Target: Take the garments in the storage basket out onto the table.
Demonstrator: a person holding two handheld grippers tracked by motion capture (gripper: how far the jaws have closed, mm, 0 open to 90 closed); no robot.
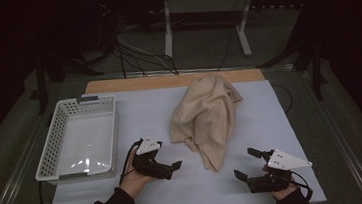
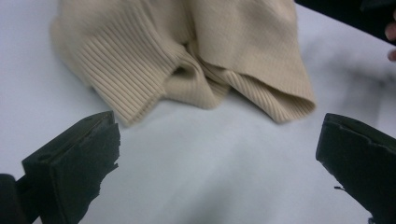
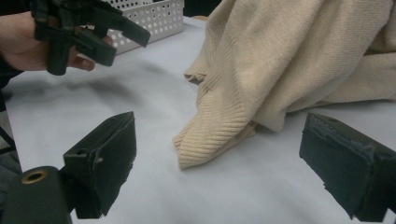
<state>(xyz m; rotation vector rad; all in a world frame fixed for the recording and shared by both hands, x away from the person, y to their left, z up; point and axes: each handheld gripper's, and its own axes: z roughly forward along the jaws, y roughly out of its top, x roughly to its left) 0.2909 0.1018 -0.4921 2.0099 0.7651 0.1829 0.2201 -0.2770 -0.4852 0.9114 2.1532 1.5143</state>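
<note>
A beige ribbed-knit sweater lies crumpled mid-table on the white mat, right of an empty white perforated basket. The left gripper and right gripper flank its near end, jaws apart, holding nothing. Judged step: grasping. Each should pinch a ribbed hem squarely, catching one layer only, before lifting.

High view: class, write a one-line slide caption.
Two open grippers, left and right, flank a crumpled beige sweater beside an empty white basket.
</note>
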